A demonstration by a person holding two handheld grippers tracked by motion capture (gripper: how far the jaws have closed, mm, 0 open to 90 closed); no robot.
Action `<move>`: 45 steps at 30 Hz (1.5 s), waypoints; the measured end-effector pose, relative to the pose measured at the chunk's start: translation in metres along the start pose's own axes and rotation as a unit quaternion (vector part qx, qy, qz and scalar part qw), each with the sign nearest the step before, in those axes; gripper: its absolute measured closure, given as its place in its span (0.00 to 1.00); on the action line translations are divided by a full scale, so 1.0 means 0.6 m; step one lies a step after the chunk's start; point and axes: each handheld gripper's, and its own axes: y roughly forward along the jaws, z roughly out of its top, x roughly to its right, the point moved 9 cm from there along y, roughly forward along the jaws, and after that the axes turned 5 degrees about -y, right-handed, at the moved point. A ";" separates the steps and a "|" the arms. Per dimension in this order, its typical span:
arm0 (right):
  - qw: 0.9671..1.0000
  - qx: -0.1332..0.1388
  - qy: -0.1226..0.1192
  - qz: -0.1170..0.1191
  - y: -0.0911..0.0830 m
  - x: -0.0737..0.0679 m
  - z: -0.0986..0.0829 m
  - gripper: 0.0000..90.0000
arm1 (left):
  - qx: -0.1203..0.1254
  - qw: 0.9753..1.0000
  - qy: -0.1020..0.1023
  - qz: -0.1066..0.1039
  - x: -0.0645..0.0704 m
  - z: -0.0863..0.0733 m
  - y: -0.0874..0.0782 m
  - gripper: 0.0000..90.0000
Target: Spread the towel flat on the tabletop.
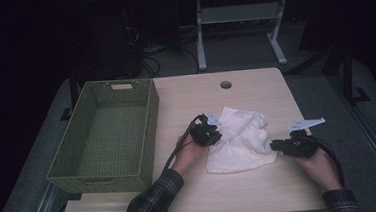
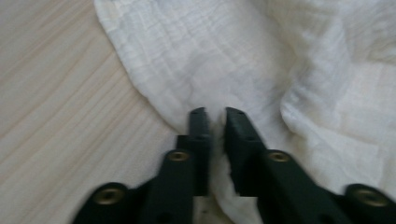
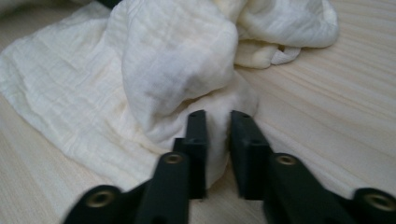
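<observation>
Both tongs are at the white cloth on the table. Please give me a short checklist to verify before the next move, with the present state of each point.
1. Left tongs closed on the cloth's edge: ok, fabric sits between the jaws.
2. Right tongs closed on the cloth: ok, a fold is pinched.
3. Cloth lies flat: not ok, it is bunched and folded over.
4. Cloth fully on the table: ok.
5. Green basket apart from the cloth: ok.
6. How firmly each grip holds: cannot tell.
</observation>
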 end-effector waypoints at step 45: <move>0.999 0.050 0.001 -0.012 -0.027 -0.003 0.060 0.80 | 0.015 0.998 -0.054 -0.033 0.049 -0.088 -0.140 0.62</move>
